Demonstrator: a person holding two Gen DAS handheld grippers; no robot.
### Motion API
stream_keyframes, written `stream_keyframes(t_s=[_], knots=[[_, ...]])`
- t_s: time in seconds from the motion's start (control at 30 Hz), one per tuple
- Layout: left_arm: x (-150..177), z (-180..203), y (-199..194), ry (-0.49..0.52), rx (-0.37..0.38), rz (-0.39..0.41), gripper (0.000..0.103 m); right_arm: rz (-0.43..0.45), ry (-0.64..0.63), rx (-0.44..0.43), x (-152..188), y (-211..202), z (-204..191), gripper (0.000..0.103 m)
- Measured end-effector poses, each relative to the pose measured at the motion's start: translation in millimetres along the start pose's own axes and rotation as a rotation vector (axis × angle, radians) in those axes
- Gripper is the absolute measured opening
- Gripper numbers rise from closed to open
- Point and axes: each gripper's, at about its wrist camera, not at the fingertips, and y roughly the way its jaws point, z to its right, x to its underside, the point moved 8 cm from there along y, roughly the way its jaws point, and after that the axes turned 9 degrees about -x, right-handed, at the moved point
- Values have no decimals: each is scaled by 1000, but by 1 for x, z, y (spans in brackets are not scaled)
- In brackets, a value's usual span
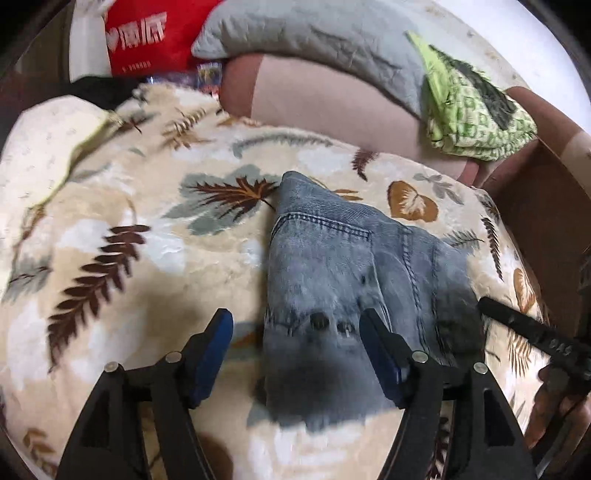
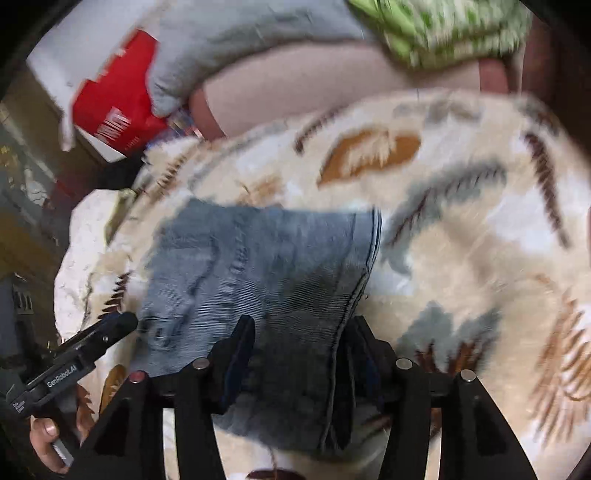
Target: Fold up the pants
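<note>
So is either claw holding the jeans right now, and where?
Neither. The left claw and right claw are both open above the folded jeans, fingers wide apart, gripping nothing.

Folded denim pants [image 1: 332, 266] lie on the leaf-print blanket [image 1: 147, 258].

The faded blue denim pants [image 1: 343, 258] are showing a ribbed, matt weave with raised stitched seams and two dull metal rivets at lower centre of the frame. The cream leaf-printed fleece blanket [image 1: 147, 258] under them is looking plush and fuzzy. The left hand-held gripper [image 1: 295, 354] is showing matt black plastic arms, blue rubbery-looking pads [image 1: 212, 354] and shiny metal pins. At upper right, the green patterned cloth bundle [image 1: 472, 110] is looking thin and crumpled against a grey quilted pillow [image 1: 314, 33].
</note>
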Motion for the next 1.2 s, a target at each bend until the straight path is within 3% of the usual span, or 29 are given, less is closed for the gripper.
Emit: stream_keyframes(t_s=[0.13, 0.17, 0.23, 0.27, 0.33, 0.43, 0.63, 0.8, 1.2], knots=[[25, 17, 16, 118, -71, -46, 74, 39, -78, 18, 20, -13, -23, 68], [29, 18, 29, 146, -105, -71, 77, -7, -103, 68, 29, -1, -20, 69], [30, 17, 35, 99, -93, -69, 79, -175, -88, 176, 57, 41, 6, 69], [29, 15, 31, 81, -94, -88, 78, -178, -63, 173, 58, 45, 10, 69], [23, 14, 9, 63, -87, -55, 78, -113, -26, 142, 52, 24, 7, 69], [19, 19, -21, 90, -110, 32, 78, -15, -93, 153, 41, -18, -13, 70], [22, 27, -66, 102, -173, 158, 80, 79, -209, 194, 54, -68, -45, 82], [25, 25, -78, 54, -157, 156, 80, 91, -273, 282, 72, -81, -52, 87], [35, 27, -90, 57, -140, 153, 80, 85, -286, 298, 85, -83, -61, 95]])
